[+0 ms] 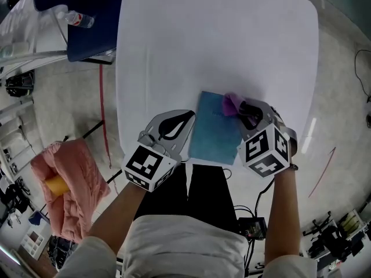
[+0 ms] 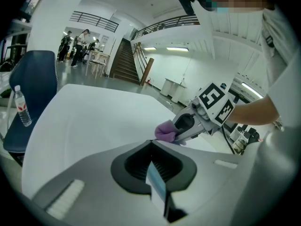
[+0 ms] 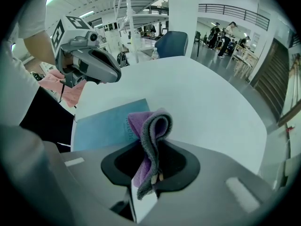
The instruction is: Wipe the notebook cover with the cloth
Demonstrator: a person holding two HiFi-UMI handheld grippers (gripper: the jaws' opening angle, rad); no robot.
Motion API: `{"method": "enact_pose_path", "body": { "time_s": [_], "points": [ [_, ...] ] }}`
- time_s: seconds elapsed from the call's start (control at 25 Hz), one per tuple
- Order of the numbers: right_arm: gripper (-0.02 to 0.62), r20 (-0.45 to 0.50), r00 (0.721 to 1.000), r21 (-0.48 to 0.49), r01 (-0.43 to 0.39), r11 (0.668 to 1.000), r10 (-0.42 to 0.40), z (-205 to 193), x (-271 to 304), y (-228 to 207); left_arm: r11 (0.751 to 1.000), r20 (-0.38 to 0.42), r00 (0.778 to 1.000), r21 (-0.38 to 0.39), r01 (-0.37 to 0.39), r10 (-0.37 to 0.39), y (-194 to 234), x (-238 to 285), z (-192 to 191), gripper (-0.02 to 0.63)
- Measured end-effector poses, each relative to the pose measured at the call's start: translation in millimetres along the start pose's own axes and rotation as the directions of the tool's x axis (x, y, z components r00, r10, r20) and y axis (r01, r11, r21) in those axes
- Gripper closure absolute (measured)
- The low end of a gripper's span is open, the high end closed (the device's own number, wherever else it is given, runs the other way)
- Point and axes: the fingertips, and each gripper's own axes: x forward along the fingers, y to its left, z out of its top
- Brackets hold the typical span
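A blue notebook (image 1: 215, 129) lies flat near the front edge of the white table (image 1: 220, 39). My left gripper (image 1: 189, 119) is at its left edge, shut on a thin blue edge of the notebook (image 2: 157, 187). My right gripper (image 1: 242, 108) is over the notebook's far right corner, shut on a folded purple-grey cloth (image 1: 231, 103). In the right gripper view the cloth (image 3: 151, 131) stands up out of the jaws, just above the notebook (image 3: 106, 126). The left gripper view shows the cloth (image 2: 164, 132) in the right gripper (image 2: 178, 134), low over the table.
A blue chair (image 1: 87, 16) with a water bottle (image 1: 78, 19) on it stands at the table's far left corner. A pink garment (image 1: 72, 184) lies heaped to my left. Cables run over the floor to the right, and people stand far off by a staircase.
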Motion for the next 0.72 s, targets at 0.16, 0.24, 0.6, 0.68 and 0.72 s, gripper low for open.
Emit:
{"method": "enact_pose_path", "body": {
  "time_s": [0.16,0.24,0.6,0.68,0.72],
  "points": [
    [0.486,0.008,1.000,0.012,0.016,1.000,-0.016,0.4,0.6,1.7,1.000,-0.001,1.000,0.001,0.002,-0.002,-0.3,-2.2,-2.2,0.606],
    [0.486,0.011,1.000,0.019,0.016,1.000,-0.016,0.3,1.2,4.8,1.000,-0.003,1.000,0.004,0.000,0.000,0.6,-4.4,-3.5,0.606],
    [0.486,0.014,1.000,0.034,0.006,0.999,-0.006,-7.2,-1.2,27.3,1.000,-0.002,1.000,0.017,0.013,-0.013,-9.0,-10.9,-10.0,0.606],
    [0.486,0.014,1.000,0.037,0.003,0.999,-0.003,-7.7,-0.6,31.8,1.000,-0.003,1.000,0.019,0.018,-0.017,-10.8,-12.0,-12.0,0.606],
    [0.486,0.015,1.000,0.039,0.002,0.999,-0.003,-8.1,-0.4,33.7,1.000,-0.004,1.000,0.021,0.020,-0.020,-11.8,-12.6,-13.0,0.606]
  ]
}}
